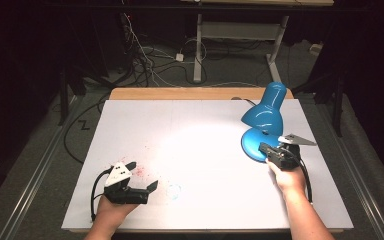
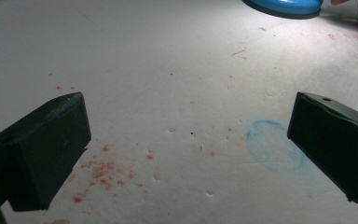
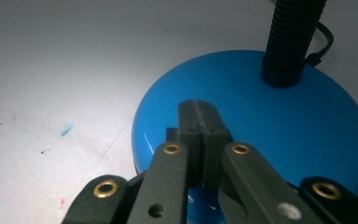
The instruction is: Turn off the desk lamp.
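A blue desk lamp (image 1: 262, 117) stands lit at the right of the white tabletop (image 1: 190, 130), its shade tipped down and leftward over its round blue base (image 1: 250, 144). My right gripper (image 1: 266, 148) is shut, jaws pressed together, tips resting on the front of the base (image 3: 284, 126); nothing shows between them. The black ribbed neck (image 3: 291, 37) rises from the base's far side. My left gripper (image 1: 141, 175) is open at the front left, just above the tabletop, pointing right. Its fingers (image 2: 46, 149) are spread wide with nothing between them.
A faint blue ring mark (image 2: 274, 144) and red specks (image 2: 102, 170) stain the surface near the left gripper. The lamp's black cord (image 3: 324, 42) leaves behind the base. Past the wooden far edge (image 1: 190, 93), cables (image 1: 145, 55) and a desk frame (image 1: 197, 45) stand on the floor.
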{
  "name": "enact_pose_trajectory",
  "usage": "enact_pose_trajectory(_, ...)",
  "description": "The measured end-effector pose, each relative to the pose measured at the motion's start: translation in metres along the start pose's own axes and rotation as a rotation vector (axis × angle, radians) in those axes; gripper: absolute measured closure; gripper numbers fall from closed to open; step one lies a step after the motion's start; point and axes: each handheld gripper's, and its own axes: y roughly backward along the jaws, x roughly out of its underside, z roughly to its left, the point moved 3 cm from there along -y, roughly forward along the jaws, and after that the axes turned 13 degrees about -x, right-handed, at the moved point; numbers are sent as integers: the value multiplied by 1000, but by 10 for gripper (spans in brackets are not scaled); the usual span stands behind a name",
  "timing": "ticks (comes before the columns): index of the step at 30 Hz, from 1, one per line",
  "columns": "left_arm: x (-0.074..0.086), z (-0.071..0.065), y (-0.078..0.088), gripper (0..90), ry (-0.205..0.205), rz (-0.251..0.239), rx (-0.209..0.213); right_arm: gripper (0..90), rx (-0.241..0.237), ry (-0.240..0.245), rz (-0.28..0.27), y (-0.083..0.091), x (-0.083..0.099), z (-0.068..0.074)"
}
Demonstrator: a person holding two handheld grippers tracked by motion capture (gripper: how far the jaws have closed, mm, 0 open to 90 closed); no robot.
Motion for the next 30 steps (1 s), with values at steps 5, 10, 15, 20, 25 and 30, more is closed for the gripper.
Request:
enact_pose_trajectory(5,2,1,-1,0,5,2,1,900,-3,6,-7,1,2,-1)
enact_pose_trajectory(10,2,2,1,0,8,-2,3,900,-1,4,-10,1,2,-1)
enact_pose_trajectory(15,2,2,0,0,10,-1,6,900,7,9,-18,0,2,-1)
enact_pose_trajectory(20,2,3,0,0,16,-2,5,900,59,-1,-29,-2,2,-4)
enact_pose_trajectory(25,2,2,-1,0,13,-2,7,900,53,-11,-30,-2,2,-4)
enact_pose_trajectory(30,2,2,-1,0,15,-2,9,900,52,-10,-25,-2,0,-4)
